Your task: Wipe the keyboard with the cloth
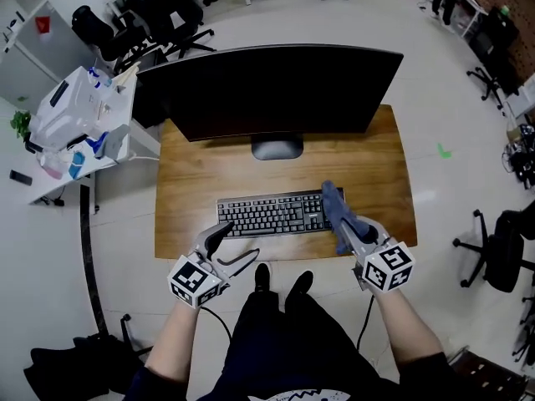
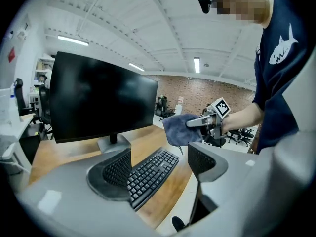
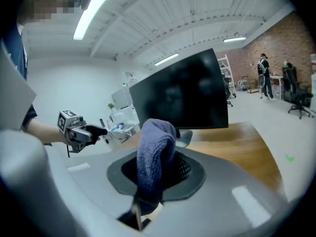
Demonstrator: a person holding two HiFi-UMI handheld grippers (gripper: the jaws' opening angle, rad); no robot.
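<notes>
A black keyboard lies on the wooden desk in front of the monitor stand. A blue cloth hangs over the keyboard's right end, and my right gripper is shut on it. In the right gripper view the cloth bulges up between the jaws of the right gripper. My left gripper is open at the desk's front edge, just before the keyboard's left end. In the left gripper view the keyboard shows between the spread jaws, with the cloth held above its far end.
A wide dark monitor stands behind the keyboard. A white side table with bottles and boxes is at the desk's left. Office chairs stand around on the pale floor. The person's shoes are at the desk's front edge.
</notes>
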